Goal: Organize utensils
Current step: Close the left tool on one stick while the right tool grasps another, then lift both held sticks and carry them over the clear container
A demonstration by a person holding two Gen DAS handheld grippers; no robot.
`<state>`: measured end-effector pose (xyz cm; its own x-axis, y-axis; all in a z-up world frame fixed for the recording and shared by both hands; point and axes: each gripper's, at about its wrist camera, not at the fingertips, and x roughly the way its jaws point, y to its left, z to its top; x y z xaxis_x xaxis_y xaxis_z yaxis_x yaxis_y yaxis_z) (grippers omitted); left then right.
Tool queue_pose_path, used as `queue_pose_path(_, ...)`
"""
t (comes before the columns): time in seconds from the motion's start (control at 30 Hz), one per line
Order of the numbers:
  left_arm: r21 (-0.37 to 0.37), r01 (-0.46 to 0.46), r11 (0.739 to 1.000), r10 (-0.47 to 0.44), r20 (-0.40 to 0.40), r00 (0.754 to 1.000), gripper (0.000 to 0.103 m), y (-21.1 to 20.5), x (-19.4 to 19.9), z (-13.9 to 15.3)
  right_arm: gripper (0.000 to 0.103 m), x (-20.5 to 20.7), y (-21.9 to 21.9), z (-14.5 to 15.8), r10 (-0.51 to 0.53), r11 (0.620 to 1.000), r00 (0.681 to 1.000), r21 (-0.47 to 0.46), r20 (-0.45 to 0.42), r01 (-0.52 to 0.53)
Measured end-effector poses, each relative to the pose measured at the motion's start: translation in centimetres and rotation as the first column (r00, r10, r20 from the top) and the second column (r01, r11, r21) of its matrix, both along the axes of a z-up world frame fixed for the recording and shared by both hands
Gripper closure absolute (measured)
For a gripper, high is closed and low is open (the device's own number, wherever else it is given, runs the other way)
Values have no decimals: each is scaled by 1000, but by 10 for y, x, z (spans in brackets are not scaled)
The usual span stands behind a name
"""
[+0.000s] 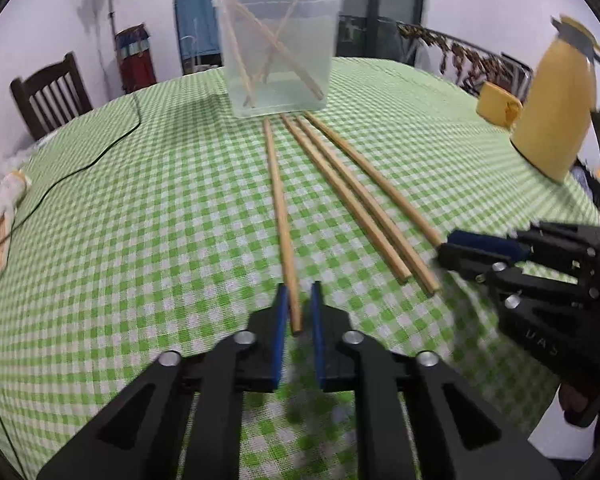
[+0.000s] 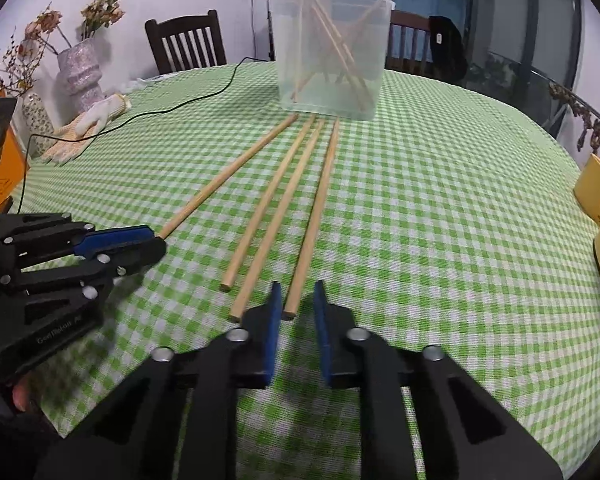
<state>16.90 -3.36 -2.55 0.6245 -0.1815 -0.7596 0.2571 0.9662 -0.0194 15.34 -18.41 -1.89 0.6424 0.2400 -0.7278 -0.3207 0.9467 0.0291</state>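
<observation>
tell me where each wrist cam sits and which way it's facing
Left wrist: rides the left gripper, facing forward and down over the checked table to the clear tub; its fingers flank the leftmost chopstick, right gripper at right.
Right wrist: rides the right gripper, same heading; fingers flank the rightmost chopstick, left gripper at left.
Shared: clear tub, four loose chopsticks, both grippers.

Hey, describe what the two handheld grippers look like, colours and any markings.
Both match: the left gripper and the right gripper are matte black plastic with angular arms that have triangular cut-outs, silver round pivot bolts and flat blue pads inside each finger. Small pale lettering is printed on each body, too blurred to read. No cables show on them.
</observation>
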Motion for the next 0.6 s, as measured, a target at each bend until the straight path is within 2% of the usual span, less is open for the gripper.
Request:
queue_pose_path(0.13, -10, -29, 1000, 29, -21, 999, 101, 11, 1, 2, 96, 1, -21, 2, -74, 997, 997, 23, -1, 74)
queue_pose_path(0.33, -101, -119, 988, 112, -72, 991, 101, 41, 5, 5, 96, -10, -38, 6, -105, 994, 994, 32, 20, 105)
queue_pose_path(0.6, -98, -111, 989, 110, -14, 994, 101, 45, -6, 25, 96, -22, -36, 16, -92, 996, 994, 26, 57, 91)
